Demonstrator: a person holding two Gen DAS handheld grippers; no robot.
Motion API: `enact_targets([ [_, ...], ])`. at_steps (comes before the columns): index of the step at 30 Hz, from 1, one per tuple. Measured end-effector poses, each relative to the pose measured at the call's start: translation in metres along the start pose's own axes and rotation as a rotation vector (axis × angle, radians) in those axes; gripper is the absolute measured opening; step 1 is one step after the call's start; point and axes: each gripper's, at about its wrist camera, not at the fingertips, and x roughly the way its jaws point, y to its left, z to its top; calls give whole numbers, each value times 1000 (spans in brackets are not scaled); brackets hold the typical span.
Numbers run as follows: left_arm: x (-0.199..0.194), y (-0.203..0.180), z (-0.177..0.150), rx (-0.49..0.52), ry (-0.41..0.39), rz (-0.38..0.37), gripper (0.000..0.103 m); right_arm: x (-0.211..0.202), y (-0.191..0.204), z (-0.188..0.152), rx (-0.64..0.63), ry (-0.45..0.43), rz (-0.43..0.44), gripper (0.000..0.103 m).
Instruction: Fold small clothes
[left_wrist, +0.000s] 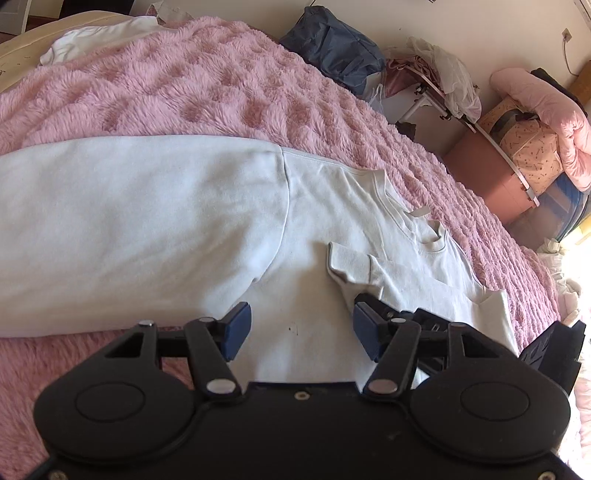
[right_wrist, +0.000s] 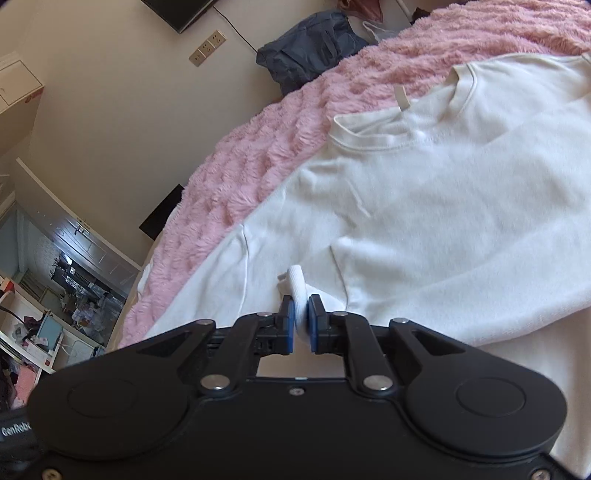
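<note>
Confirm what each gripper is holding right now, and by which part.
Right gripper is shut on a bunched fold of the white cotton sweatshirt, near a sleeve seam. Left gripper is open above the sweatshirt, holding nothing.

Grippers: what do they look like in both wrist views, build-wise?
Both match: left gripper and right gripper have matte black bodies, two round side housings, black linkage arms on silver pivot pins, blue pads on the fingers. White "GenRob" lettering shows at the right view's lower-left edge.
</note>
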Motion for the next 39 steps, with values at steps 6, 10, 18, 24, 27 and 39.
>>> enact_targets([
  [6,34,-6,5,-36,38,-62,64,-34,-17,3,54,10,68,35],
  [10,61,-16,3,-36,63,-96,64,-95,-41,15,44,-85,32,49],
  [18,98,-23,1,-74,104,-200,56,-172,-102,29,-26,-197,-235,50],
  [24,104,-33,2,-96,75,-222,3,-190,-145,30,28,-234,-359,54],
  [27,101,-36,3,-76,68,-229,3,-189,-146,30,-5,-239,-414,54],
  [39,24,-33,37,67,-187,-250,3,-175,-119,48,-241,-162,-600,68],
])
